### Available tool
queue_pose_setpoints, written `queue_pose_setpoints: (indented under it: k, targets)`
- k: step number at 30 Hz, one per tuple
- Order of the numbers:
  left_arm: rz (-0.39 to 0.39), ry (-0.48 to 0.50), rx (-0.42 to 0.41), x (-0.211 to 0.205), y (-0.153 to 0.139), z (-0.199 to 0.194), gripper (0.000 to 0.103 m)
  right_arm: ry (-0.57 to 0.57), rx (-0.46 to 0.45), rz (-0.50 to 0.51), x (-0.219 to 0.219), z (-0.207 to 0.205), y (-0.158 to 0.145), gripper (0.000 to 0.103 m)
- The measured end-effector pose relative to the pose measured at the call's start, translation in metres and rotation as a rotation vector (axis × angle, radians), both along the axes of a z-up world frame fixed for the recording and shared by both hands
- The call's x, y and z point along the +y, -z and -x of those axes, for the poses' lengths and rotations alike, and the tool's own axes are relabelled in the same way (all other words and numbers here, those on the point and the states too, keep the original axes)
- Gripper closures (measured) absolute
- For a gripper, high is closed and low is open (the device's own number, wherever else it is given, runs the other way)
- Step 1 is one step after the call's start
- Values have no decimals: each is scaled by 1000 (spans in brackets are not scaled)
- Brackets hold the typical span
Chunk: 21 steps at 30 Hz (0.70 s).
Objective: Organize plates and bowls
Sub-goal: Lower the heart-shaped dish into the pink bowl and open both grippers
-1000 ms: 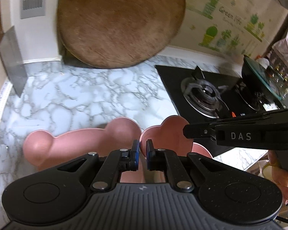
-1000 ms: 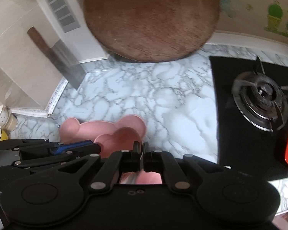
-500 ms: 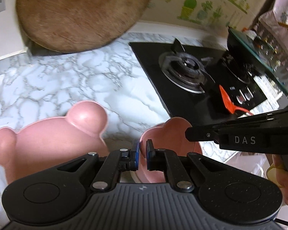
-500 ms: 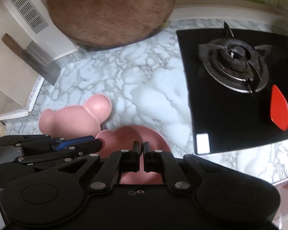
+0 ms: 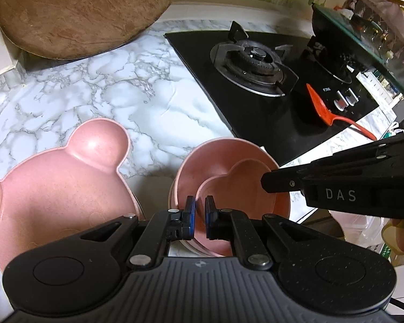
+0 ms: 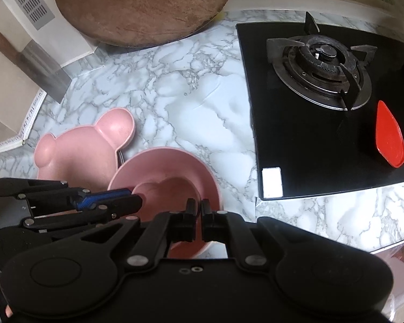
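A large pink bear-shaped plate (image 5: 59, 185) (image 6: 80, 148) lies on the marble counter (image 5: 148, 99). To its right stands a round pink bowl (image 5: 215, 156) (image 6: 172, 164). Inside the bowl sits a small pink bear-shaped dish (image 5: 242, 177) (image 6: 167, 188). My left gripper (image 5: 199, 212) is shut on the dish's near-left rim; in the right wrist view the left gripper (image 6: 137, 202) reaches in from the left. My right gripper (image 6: 198, 215) is shut on the dish's near rim; in the left wrist view the right gripper (image 5: 266, 183) comes in from the right. I cannot tell whether the dish touches the bowl's bottom.
A round wooden chopping board (image 5: 80, 13) (image 6: 142, 5) leans on the back wall. A black gas hob (image 5: 256, 86) (image 6: 323, 107) with a red spatula (image 5: 326, 110) (image 6: 387, 137) lies right of the bowl. A cleaver (image 6: 37, 62) stands at the left wall. The counter's front edge is close.
Both grippers have moved down and rightward with the small dish, from above the bear plate to the round bowl. The dish now lies inside the bowl.
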<state>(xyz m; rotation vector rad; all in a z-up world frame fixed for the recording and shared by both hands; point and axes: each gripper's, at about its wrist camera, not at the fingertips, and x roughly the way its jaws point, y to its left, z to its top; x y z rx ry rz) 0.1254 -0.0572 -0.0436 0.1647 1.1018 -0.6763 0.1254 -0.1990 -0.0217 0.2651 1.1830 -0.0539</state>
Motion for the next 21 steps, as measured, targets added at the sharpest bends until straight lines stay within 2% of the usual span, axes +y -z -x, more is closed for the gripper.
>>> queue_pose_setpoints:
  k: [13, 21]
  targets:
    - [-22, -1, -4, -4, 5, 1, 96, -24, -3, 54, 7, -3, 11, 99]
    - [26, -14, 13, 5, 1, 0, 96, -44, -12, 72, 8, -8, 14, 99]
